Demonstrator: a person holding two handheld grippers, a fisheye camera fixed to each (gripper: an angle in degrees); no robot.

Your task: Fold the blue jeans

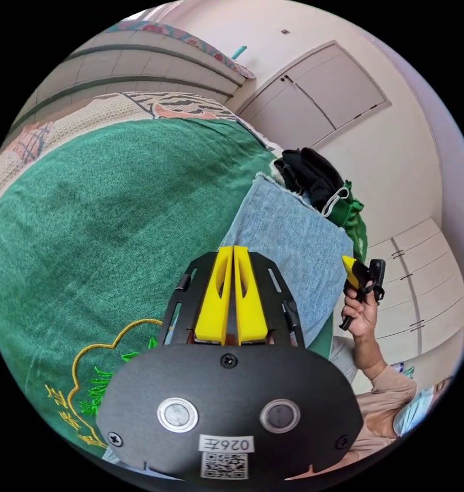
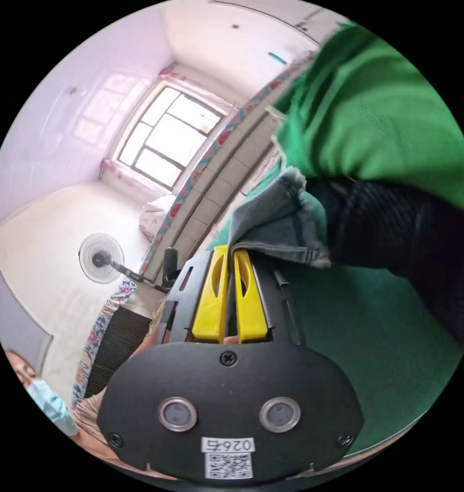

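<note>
**Both grippers pinching the jeans over the green bedspread**

In the left gripper view, the left gripper (image 1: 233,249) has its yellow jaws pressed together on the near edge of the light blue jeans (image 1: 288,241), which lie folded on the green bedspread (image 1: 104,215) near its edge. A black garment (image 1: 309,174) and a green garment (image 1: 352,215) sit just beyond the jeans. The right gripper (image 1: 351,266), held in a hand (image 1: 362,312), meets the jeans' far corner.

In the right gripper view, its jaws are closed on a corner of the denim, lifted beside the black garment.

blue jeans (image 1: 288,241) lower part hidden behind left gripper (image 1: 233,249), embroidery (image 1: 96,379) cut off by its housing
</note>
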